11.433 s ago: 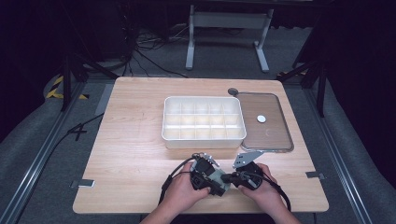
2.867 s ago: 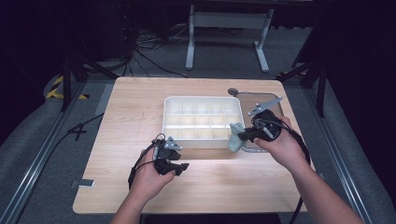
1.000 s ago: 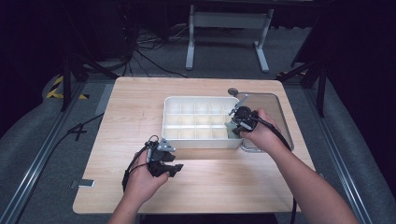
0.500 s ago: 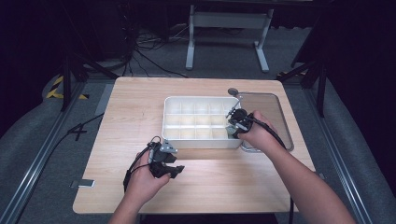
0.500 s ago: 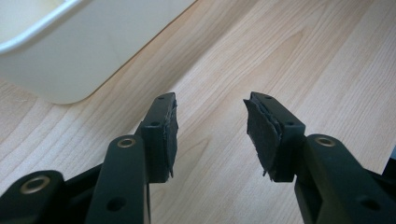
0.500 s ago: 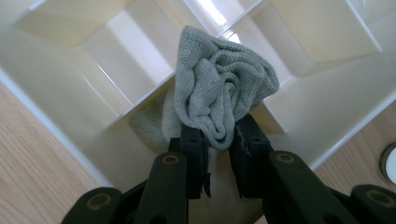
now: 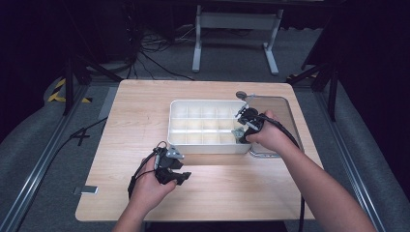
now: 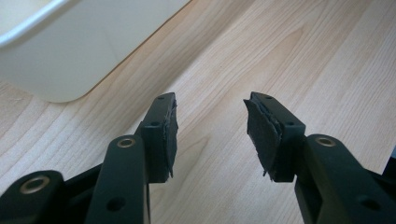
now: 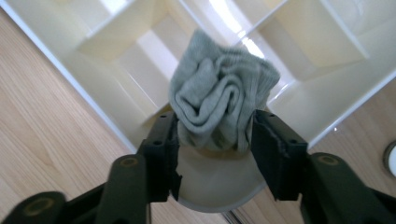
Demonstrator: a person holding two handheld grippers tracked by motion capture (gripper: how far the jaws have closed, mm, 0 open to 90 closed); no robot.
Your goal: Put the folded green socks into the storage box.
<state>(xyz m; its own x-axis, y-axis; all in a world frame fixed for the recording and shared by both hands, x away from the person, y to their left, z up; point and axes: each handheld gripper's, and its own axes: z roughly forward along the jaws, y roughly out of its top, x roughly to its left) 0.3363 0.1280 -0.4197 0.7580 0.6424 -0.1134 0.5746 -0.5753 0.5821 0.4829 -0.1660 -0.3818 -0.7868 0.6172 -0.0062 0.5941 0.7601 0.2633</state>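
So, from the high view, your right gripper (image 7: 240, 126) stood over the near right corner of the white divided box (image 7: 208, 127), its jaws just opened. Your left gripper (image 8: 211, 135) hung spread and empty above bare table (image 8: 299, 56). The right gripper view showed the rolled grey sock (image 9: 219, 105) between slackened pads, over a corner compartment; withdrawing remained, I'd judge.

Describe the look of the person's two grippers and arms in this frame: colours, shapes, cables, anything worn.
Both grippers, left gripper and right gripper, are black with two blocky jaws, brass-coloured rivets at the pivots and frayed dark pads. Each carries a grey plate on top and trails a black cable. The forearms are bare; no sleeves or gloves show.
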